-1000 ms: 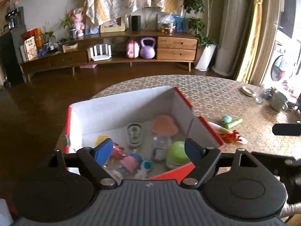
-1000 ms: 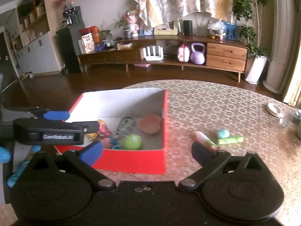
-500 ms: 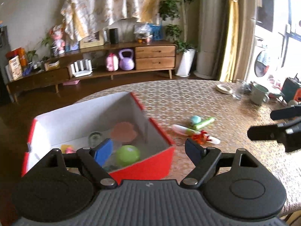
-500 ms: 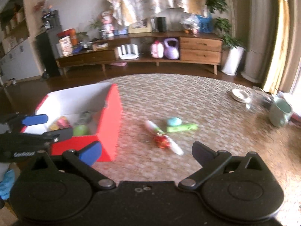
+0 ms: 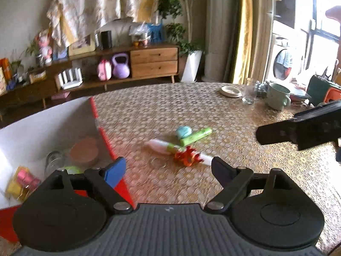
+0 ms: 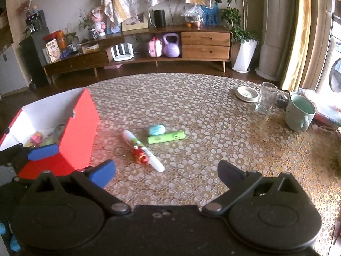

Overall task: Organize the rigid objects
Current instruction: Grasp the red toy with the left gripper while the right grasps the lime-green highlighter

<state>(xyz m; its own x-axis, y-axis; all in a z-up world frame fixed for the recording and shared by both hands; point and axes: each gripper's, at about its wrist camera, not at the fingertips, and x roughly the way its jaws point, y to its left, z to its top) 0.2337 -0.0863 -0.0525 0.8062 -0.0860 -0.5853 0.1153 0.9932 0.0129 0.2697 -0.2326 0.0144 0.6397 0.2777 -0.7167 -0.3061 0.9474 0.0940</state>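
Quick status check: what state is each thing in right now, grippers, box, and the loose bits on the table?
Left gripper: open, empty, jaws just widened.
Right gripper: open, empty.
Red box: open-topped, already holding items.
White tube: lying on the table, outside the box.
Green tube: lying flat, outside the box.
Glass: upright.
Mug: upright.

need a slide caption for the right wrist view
Open right gripper above a table, facing a pen, green tube and blue eraser beside a red box.
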